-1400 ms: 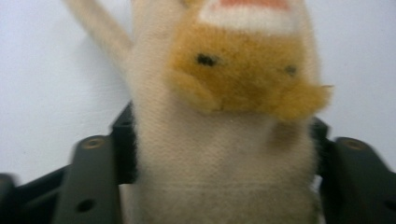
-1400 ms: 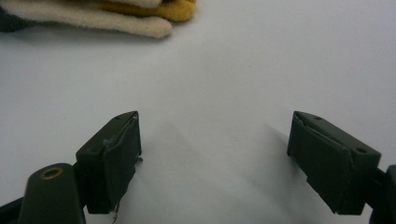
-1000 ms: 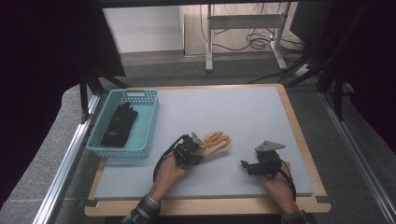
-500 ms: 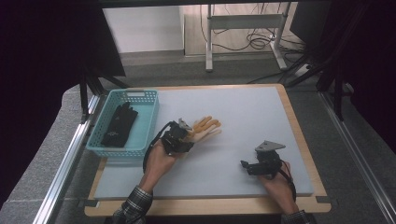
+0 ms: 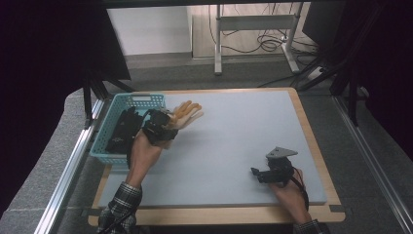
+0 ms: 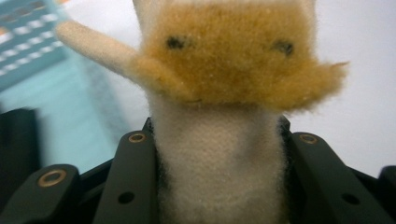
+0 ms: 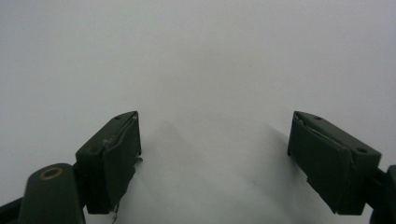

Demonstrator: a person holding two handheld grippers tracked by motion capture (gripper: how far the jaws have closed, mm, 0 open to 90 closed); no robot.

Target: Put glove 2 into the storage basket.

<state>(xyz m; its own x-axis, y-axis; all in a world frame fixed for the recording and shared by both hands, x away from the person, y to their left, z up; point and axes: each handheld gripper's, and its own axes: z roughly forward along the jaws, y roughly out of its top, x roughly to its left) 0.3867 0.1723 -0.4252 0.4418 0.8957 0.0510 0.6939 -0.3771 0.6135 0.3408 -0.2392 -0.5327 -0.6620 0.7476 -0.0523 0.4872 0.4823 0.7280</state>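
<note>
Left tool [image 5: 168,122] up at the near right corner of the teal basket [image 5: 141,101], far left of the table [image 5: 243,126], jaws closed on the cream cuff of a fuzzy glove [image 5: 185,114]. In the left gripper view, glove [image 6: 219,93] filling the middle: pale cuff pinched between the two black jaws, pads pressed against both its sides, tan-orange palm band above with two small dark marks, one pale finger angled off to the upper left toward the blurred teal basket [image 6: 32,46]. Jaws just now easing apart a little, yet the cuff remaining gripped between them. From the high view, glove fingers spread out toward the far right, lifted clear over the grey table surface just beside the basket's right wall; hard to tell whether any fingertip brushes the table. Inside the basket, a dark glove [image 5: 122,129] lying along its length, close to the left tool but not touched by it. Right tool [image 5: 263,174] well apart, low over the near right part of the table, grey three-cornered plate on top, held by the right hand [image 5: 290,192] coming in from the near edge. In the right gripper view, right tool [image 7: 215,163] with jaws standing wide apart, nothing between them, bare pale table beneath.
</note>
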